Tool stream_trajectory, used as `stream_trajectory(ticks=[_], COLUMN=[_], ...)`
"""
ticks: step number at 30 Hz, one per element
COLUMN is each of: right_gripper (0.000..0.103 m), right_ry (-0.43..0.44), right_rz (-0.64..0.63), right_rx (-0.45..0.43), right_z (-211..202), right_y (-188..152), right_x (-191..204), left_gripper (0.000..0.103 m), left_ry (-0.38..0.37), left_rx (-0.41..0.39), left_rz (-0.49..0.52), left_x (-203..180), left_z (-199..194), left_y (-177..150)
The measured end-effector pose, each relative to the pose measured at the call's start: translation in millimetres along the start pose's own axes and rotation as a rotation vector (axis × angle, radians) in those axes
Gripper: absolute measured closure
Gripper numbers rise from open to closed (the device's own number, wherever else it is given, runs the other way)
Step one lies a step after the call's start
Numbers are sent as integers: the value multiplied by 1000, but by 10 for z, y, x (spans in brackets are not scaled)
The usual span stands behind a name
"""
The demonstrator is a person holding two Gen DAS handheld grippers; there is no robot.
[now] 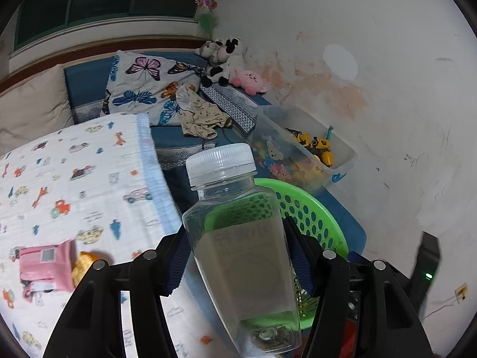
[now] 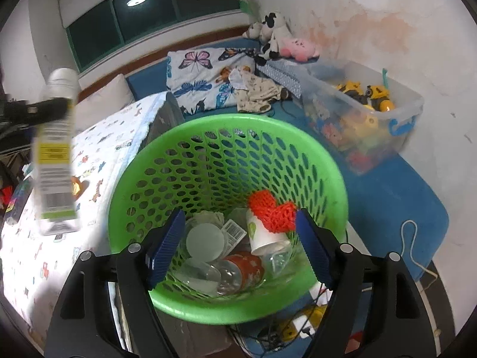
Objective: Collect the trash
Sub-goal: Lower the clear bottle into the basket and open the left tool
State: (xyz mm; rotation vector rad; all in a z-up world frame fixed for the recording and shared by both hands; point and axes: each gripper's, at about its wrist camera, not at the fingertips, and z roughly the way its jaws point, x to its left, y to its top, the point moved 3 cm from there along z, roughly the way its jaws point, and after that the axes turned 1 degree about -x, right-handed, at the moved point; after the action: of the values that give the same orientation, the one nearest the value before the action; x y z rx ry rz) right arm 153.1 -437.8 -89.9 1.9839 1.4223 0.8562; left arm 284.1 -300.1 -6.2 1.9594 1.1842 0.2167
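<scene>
Bottle (image 1: 238,238) first: my left hand-held gripper (image 1: 238,256) is clenched on a clear plastic bottle, cap up, its long axis running up the frame. Green basket (image 1: 310,217) lies just beyond and right of it. In the right wrist view my right hand-held gripper (image 2: 238,244) hangs released over the basket's trash, nothing between its pads, so I judge the left must travel right.

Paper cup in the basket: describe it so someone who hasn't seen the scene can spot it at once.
Start at the green perforated basket beside the bed. Among the trash at its bottom, the paper cup lies on its side toward the right, open mouth facing the camera, under a red knitted piece. It is the only white cup with a green print; its neighbours are clear bottles and an orange-labelled one.
</scene>
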Motion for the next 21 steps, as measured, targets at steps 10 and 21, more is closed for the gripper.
stream_trajectory(ticks=[10,21], right_gripper=[27,27], right_ry=[8,11], right_rz=[35,92], right_rx=[-35,-23], right_z=[-171,-155], right_y=[-73,-228], right_x=[-152,-340], left_gripper=[46,48], left_ry=[10,21], left_rx=[41,122], left_rz=[32,82], left_x=[-249,-506], left_z=[486,949], left_y=[-27,-195])
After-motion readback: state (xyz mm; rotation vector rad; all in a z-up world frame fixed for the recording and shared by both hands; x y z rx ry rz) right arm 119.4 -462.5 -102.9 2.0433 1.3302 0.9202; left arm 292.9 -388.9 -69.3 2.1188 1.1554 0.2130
